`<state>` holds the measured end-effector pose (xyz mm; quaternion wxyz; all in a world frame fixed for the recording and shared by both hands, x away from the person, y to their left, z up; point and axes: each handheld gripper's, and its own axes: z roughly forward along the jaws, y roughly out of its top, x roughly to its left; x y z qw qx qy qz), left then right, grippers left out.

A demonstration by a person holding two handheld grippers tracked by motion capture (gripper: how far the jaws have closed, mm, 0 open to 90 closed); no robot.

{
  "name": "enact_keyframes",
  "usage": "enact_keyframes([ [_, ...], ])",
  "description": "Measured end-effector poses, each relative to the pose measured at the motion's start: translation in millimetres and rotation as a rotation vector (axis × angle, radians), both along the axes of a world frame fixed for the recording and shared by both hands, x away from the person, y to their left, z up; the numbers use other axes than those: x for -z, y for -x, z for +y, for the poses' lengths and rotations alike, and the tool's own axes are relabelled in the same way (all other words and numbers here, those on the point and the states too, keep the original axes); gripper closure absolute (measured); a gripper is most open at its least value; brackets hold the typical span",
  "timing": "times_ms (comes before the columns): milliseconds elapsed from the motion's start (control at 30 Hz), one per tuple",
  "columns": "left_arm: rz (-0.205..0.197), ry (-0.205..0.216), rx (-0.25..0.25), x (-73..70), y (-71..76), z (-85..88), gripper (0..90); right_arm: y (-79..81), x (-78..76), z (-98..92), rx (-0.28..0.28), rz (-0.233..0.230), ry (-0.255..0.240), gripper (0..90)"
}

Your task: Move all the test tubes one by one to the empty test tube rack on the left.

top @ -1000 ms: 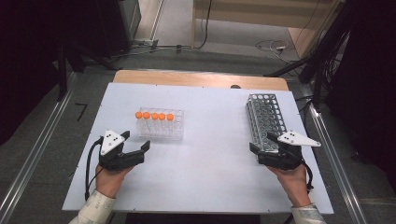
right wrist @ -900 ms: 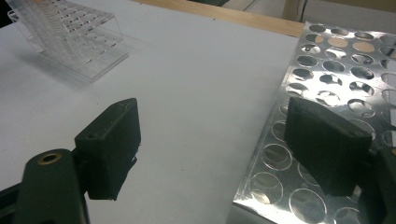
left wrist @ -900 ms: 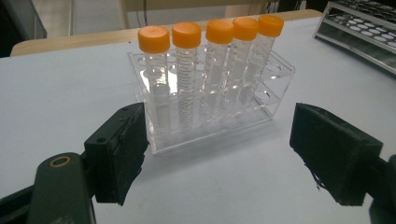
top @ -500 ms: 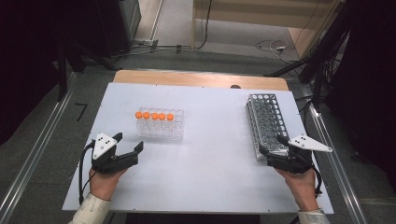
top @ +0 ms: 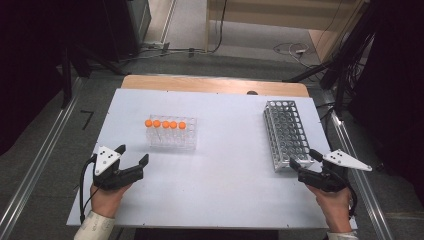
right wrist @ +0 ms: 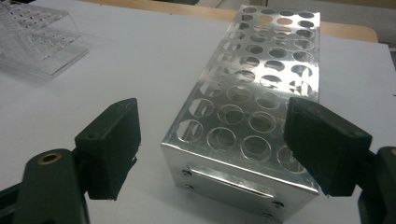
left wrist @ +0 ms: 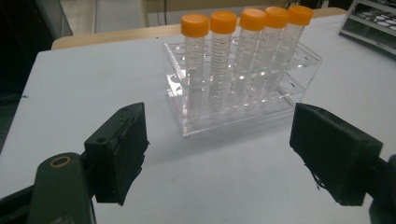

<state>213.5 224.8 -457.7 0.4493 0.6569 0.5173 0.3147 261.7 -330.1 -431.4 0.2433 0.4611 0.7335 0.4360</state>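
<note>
A clear plastic rack [top: 172,136] holding several orange-capped tubes [top: 165,124] stands left of the table's middle. My left gripper [top: 133,154] hovers in front of it, near the front left. Its jaws are wide open with nothing between them, and in the left gripper view the tubes [left wrist: 243,56] stand beyond the open left gripper [left wrist: 219,158]. An empty metal rack [top: 286,134] lies at the right. My right gripper [top: 303,158] is just off its near end, open. In the right gripper view the metal rack's [right wrist: 261,93] near end sits between the spread jaws of the right gripper [right wrist: 212,149], untouched.
Both racks rest on a white table board [top: 225,195] with a wooden strip [top: 210,84] along its far edge. Metal rails [top: 35,165] run along both sides of the table. Cables lie on the floor behind it.
My right gripper has drawn back toward the front right, off the metal rack's near end. My left gripper has shifted slightly toward the front left. Both stay open.
</note>
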Motion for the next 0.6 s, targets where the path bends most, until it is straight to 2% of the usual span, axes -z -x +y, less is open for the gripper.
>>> enact_keyframes([
  [267, 0.015, 0.017, -0.035, 3.3, 3.5, 12.4, 19.4, 5.2, 4.2, -14.1, 0.037, 0.005, 0.004, 17.4],
  [433, 0.018, 0.019, -0.058, 4.8, 9.0, 21.8, 19.4, 6.5, 8.7, -21.7, 0.069, 0.012, 0.027, 17.5],
  [600, 0.034, 0.055, -0.081, 8.0, 10.4, 33.9, 19.4, 8.7, 11.8, -30.4, 0.095, 0.023, 0.015, 17.5],
])
